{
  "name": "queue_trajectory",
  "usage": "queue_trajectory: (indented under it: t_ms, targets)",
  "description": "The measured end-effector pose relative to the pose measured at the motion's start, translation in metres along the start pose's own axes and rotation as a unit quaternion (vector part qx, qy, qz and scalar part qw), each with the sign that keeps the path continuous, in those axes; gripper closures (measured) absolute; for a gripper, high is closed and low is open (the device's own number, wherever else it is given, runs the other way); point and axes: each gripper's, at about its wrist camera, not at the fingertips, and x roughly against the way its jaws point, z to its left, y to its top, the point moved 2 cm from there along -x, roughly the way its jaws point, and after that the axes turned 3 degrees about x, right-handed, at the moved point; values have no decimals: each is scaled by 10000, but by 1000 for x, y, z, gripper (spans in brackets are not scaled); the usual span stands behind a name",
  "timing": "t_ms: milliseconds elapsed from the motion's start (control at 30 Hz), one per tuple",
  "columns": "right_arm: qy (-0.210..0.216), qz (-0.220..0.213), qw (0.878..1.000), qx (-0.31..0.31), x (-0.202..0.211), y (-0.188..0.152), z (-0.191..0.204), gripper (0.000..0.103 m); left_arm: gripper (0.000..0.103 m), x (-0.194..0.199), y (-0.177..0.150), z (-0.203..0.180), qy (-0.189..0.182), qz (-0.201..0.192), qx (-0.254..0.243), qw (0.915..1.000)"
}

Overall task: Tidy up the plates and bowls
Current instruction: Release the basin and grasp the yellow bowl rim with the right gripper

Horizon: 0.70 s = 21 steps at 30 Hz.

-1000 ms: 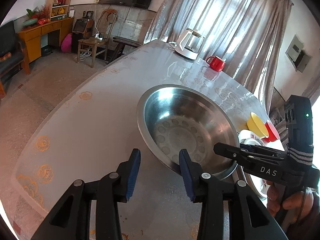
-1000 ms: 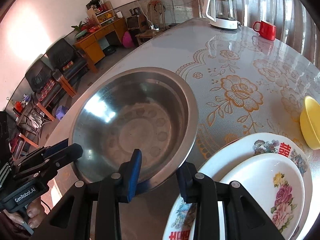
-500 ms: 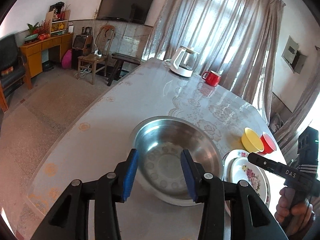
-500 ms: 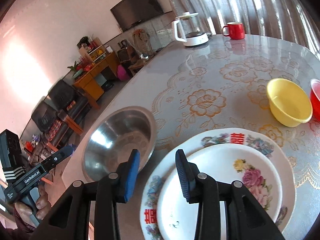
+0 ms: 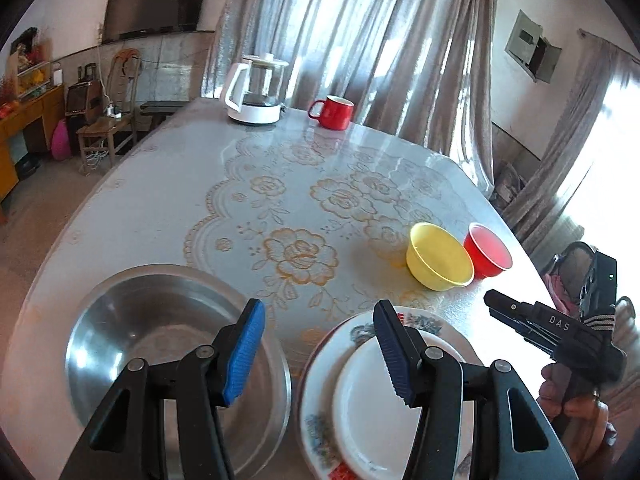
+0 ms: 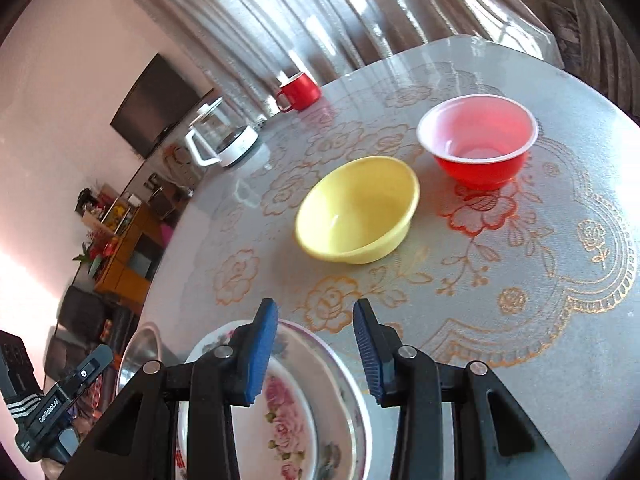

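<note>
Hovering over the near edge of the table (image 5: 168,200), both tools hold nothing: the left gripper (image 5: 318,350) has just been spreading its jaws, with only bare air between them above the gap between the steel bowl (image 5: 132,344) and the stacked plates (image 5: 352,408); the right gripper (image 6: 316,350) stands partly spread, also empty, its left finger over the plates' far rim. The small flowered plate sits centred on the larger one, and the steel bowl lies just beside the stack. Judgement: the step in hand is a reach toward the yellow bowl (image 6: 358,210), which sits straight ahead of the right gripper, with the red bowl (image 6: 478,140) close beside it, seemingly rim to rim in the left wrist view. To do it well, take one wall of the yellow bowl's rim between the fingers, coming in from the side away from the red bowl so as not to knock it, and lift clear before carrying; thin plastic may flex or slip. The table wears a glossy cover with gold flower print, likely slick. Farther off stand a kettle (image 5: 256,90) and a red mug (image 5: 332,112), then grey curtains (image 5: 360,32), a wall television (image 5: 156,4) and a wooden cabinet at left.
</note>
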Motion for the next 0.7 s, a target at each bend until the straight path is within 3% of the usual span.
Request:
queue_trajectory:
  t_ms: [133,233,300,533,700]
  targets:
    - [-193,-133,9996,-134,-2,13,-18,64,46,-30,10,-26,-192,364,-86,9991]
    - [-292,-192,9992,-177,-9,21,-24,68,44,-48,17,-43,-160,396,-138,9990]
    - [-341,-192,9990,-211,-15,27,-27,69,40,-62,23,-51,-241,436,-72,9987]
    - [-422,-211,9978,-460,-34,43,-44,72,43,-111,39,-72,-612,800,175,9948]
    - [-488,-149,9970,-575,-46,48,-52,78,57,-138,39,-85,-629,1019,164,9927]
